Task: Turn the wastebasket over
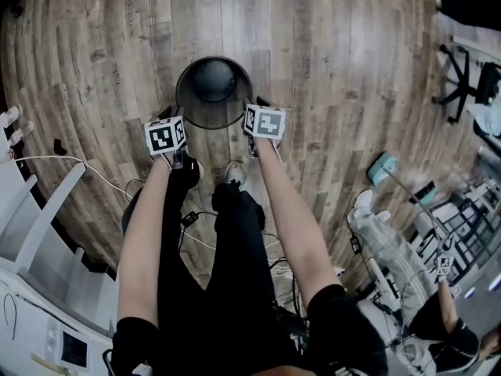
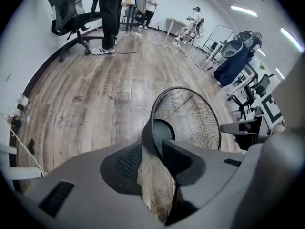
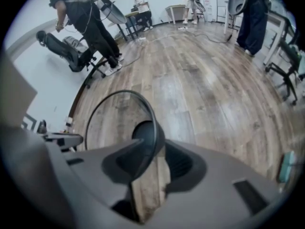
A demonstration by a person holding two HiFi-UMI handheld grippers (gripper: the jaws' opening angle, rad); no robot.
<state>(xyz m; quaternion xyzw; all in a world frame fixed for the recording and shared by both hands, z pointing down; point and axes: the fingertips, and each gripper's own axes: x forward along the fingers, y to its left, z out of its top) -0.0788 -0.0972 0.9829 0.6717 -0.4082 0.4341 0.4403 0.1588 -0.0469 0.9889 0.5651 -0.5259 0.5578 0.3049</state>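
Standing upright at upper centre, the wastebasket [image 1: 213, 84] is straddled at its rim by the left gripper [image 2: 152, 161] and right gripper [image 3: 157, 168], jaws parted, unclamped.

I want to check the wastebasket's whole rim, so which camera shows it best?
Head view: it looks straight down into the wastebasket, showing nearly all the rim and the bottom. Both gripper views show it partly hidden behind their jaws.

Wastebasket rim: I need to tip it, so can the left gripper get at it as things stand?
Probably yes. The left gripper has its jaws apart astride the rim of the wastebasket, nothing else in the way. The right gripper straddles another stretch, clear of it.
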